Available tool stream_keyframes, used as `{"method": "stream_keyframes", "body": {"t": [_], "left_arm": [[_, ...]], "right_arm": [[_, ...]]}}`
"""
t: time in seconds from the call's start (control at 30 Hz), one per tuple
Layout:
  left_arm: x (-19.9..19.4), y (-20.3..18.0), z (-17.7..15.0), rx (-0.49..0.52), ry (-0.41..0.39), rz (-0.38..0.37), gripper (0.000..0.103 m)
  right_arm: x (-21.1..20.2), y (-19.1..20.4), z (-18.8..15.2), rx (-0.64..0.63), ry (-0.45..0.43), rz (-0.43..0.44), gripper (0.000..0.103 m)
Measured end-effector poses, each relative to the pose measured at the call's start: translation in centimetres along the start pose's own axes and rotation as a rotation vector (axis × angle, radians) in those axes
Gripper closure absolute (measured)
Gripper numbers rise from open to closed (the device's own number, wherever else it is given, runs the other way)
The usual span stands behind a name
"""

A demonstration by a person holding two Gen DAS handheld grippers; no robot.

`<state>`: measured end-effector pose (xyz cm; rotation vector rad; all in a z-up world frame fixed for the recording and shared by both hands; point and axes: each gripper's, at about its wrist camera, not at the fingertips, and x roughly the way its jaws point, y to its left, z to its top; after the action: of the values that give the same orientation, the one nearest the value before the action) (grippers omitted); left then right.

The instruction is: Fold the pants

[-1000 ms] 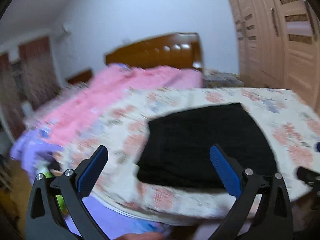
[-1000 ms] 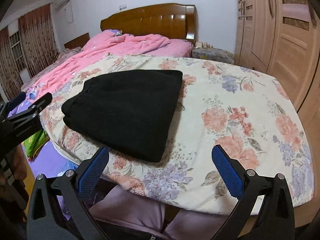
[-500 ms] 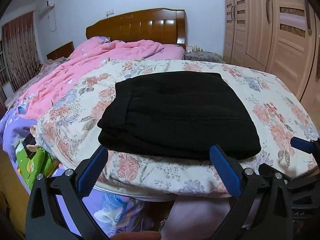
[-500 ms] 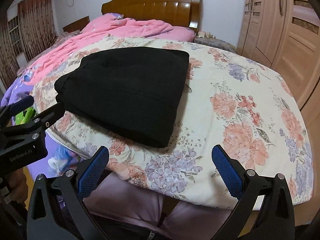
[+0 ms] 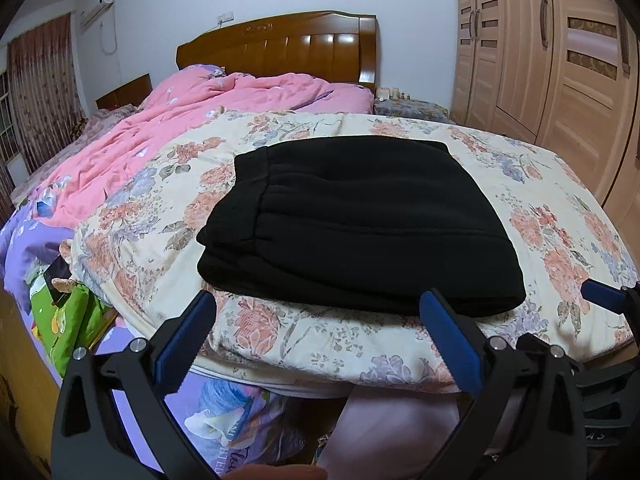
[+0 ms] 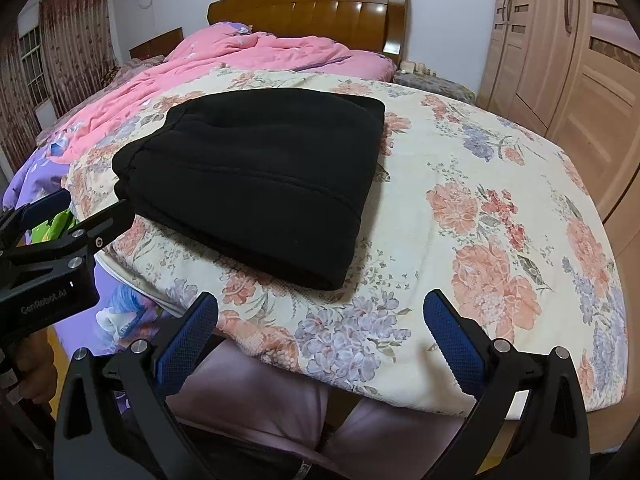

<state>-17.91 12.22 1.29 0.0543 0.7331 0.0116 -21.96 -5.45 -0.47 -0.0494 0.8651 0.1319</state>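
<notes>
The black pants lie folded in a compact stack on the floral quilt, waistband to the left. They also show in the right wrist view. My left gripper is open and empty, just short of the stack's near edge. My right gripper is open and empty, in front of the quilt's near edge, right of the stack. The left gripper shows at the left of the right wrist view.
A pink duvet covers the far left of the bed, below a wooden headboard. Wooden wardrobe doors stand at the right. Purple bedding and a green item hang at the bed's left edge. The person's legs are below.
Both grippers have settled in closer and lower toward the bed's near edge. The left view swung right and steadied on the pants. The pants have not moved.
</notes>
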Motion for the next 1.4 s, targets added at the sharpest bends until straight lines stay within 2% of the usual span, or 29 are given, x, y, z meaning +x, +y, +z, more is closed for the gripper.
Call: {"method": "stream_keyframes", "body": {"t": [1.4], "left_arm": [[0.13,0.28,-0.14,-0.008,0.005,-0.001,0.002]], "right_arm": [[0.05,0.26,-0.12,-0.001,0.003,0.002,0.004]]}}
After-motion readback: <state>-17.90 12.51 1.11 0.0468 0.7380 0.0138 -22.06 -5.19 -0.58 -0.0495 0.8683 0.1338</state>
